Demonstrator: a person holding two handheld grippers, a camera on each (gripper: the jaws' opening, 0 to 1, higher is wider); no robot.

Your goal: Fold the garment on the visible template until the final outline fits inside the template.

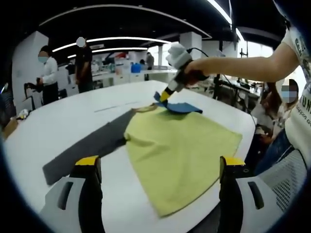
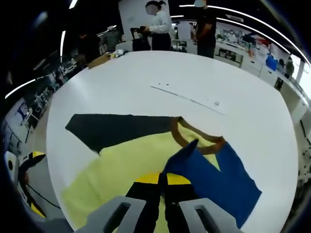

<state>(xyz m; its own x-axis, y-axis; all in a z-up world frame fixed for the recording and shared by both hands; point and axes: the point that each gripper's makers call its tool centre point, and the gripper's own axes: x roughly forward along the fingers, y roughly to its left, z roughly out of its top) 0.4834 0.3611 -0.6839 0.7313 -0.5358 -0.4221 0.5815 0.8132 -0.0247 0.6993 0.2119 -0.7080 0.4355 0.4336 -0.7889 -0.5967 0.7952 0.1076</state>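
Observation:
A yellow garment [image 1: 180,150] with a brown collar [image 2: 194,138] and a blue sleeve [image 2: 218,174] lies on the white table [image 1: 58,121]. It partly covers a dark grey template [image 1: 87,148], whose bare part sticks out to one side [image 2: 112,128]. My right gripper [image 2: 163,180] is shut on the blue sleeve's edge near the collar, lifting it slightly. In the left gripper view a hand holds that right gripper [image 1: 166,95] at the sleeve [image 1: 182,108]. My left gripper [image 1: 159,164] is open, above the garment's near hem, with nothing between its jaws.
Two people [image 1: 48,73] stand beyond the table's far edge. A seated person [image 1: 289,97] and a chair [image 1: 286,174] are by the table's right side. A thin line [image 2: 189,99] is marked on the table past the collar.

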